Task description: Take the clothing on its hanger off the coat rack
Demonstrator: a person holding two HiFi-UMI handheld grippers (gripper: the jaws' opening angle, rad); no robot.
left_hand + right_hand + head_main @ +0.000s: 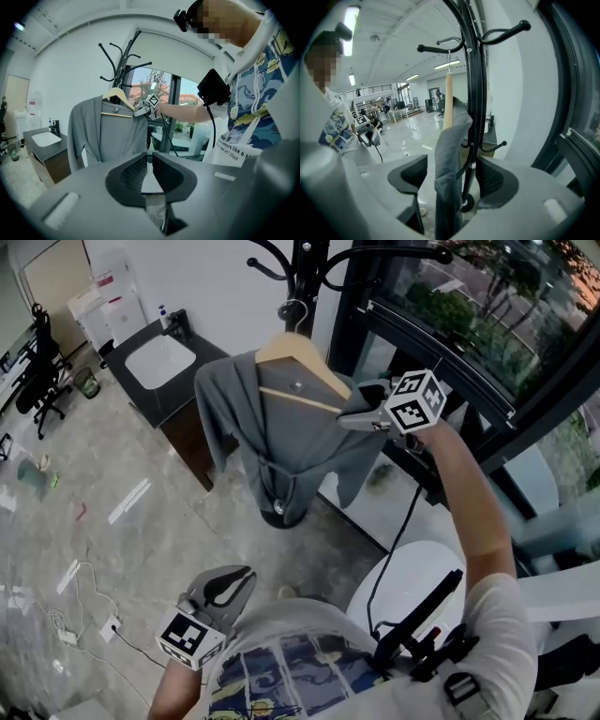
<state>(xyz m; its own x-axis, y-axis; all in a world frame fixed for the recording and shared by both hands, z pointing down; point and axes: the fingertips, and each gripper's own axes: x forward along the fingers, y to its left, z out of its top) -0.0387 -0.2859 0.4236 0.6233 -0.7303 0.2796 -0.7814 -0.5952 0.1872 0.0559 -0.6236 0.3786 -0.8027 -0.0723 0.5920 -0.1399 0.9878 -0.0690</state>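
Observation:
A grey garment hangs on a wooden hanger, whose hook sits on a prong of the black coat rack. My right gripper is at the hanger's right shoulder. In the right gripper view its jaws stand open around the garment's shoulder edge, with a gap on each side; the hanger and the rack's pole rise just beyond. My left gripper is held low by the person's body, shut with nothing in it. From there the garment shows across the room.
A dark cabinet with a white sink stands left of the rack. Black window frames run close behind it on the right. A white round seat is near the person. Cables lie on the floor.

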